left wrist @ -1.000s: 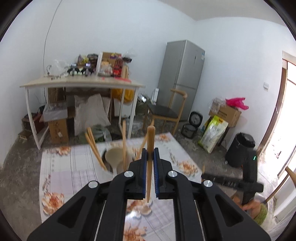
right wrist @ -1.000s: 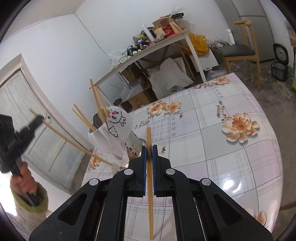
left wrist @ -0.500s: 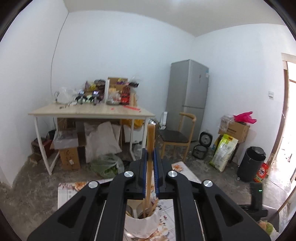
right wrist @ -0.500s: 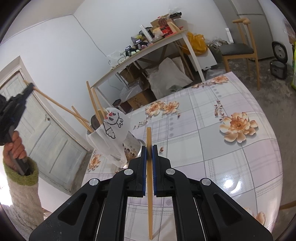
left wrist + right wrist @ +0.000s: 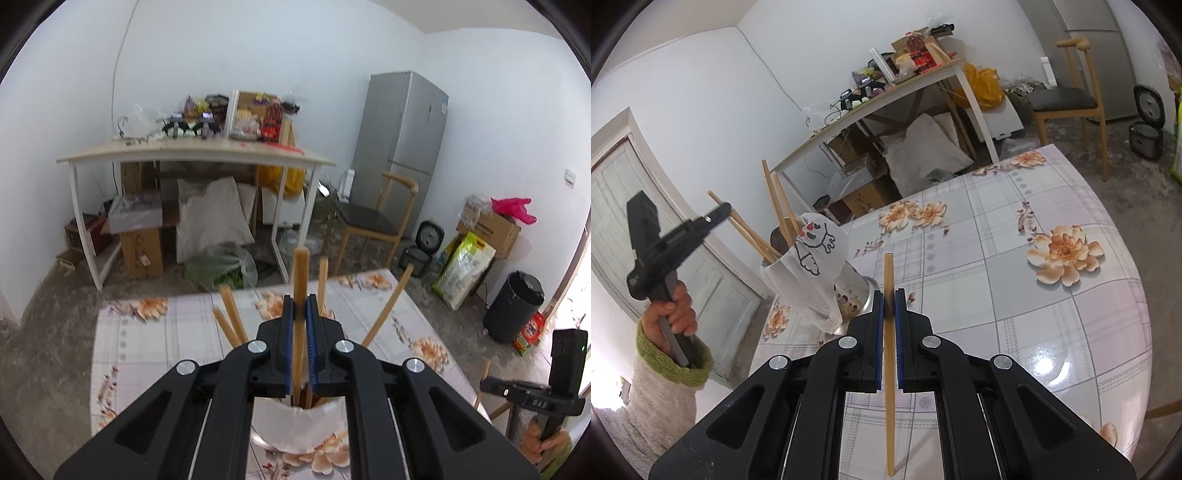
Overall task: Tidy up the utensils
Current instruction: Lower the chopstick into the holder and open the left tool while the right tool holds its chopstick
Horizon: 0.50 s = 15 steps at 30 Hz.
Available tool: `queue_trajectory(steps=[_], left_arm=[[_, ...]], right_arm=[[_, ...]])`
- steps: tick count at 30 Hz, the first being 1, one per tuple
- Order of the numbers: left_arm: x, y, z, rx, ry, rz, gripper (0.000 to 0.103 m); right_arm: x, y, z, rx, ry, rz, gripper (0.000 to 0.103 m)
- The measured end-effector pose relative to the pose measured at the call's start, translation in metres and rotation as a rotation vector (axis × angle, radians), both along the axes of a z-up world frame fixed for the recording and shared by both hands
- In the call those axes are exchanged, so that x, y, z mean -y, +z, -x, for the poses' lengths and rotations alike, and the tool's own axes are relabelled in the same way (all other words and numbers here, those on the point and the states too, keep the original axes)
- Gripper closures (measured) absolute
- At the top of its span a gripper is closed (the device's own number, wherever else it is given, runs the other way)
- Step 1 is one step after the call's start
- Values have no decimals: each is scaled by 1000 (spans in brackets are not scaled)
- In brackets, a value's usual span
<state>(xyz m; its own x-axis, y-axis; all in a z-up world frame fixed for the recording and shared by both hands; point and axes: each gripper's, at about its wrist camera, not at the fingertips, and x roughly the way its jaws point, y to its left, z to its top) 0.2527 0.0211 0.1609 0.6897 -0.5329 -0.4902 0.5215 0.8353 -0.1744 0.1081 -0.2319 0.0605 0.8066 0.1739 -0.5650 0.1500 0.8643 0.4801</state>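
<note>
The left tool (image 5: 299,306) pinches a long wooden chopstick (image 5: 300,295), its low end inside the white ghost-picture cup (image 5: 809,273) on the flowery tabletop (image 5: 1015,295). The right tool (image 5: 888,299) pinches another wooden stick (image 5: 889,369) above the tabletop.

Bright, even daylight; blown-out doorway (image 5: 576,295) at far right in the left view. Glossy tablecloth (image 5: 1045,365) shows white glare patches near right. Soft shadows only. Strong fisheye bending, dark vignette corners. Near chopstick (image 5: 300,288) slightly blurred; far clutter soft.
</note>
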Motion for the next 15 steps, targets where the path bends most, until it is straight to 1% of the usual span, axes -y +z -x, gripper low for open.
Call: queue_trajectory(steps=[4,5,12,13,15], left_arm=[[11,-24,-4,-56,-11,-40,97],[12,-27,-3,-55,-5,-43,97],[12,-32,0,-59,-1,-50,96],[11,-32,2,-65,-5,-47,96],[10,-32,5,-73,-12,-45,87]], right_arm=[[0,0,0,-1,0,1,99],[0,0,0,0,-1,1,99],[-1,1,0,3,-1,6,99],[-1,1,1,6,-2,9,99],[-1,4,1,10,-2,13,99]])
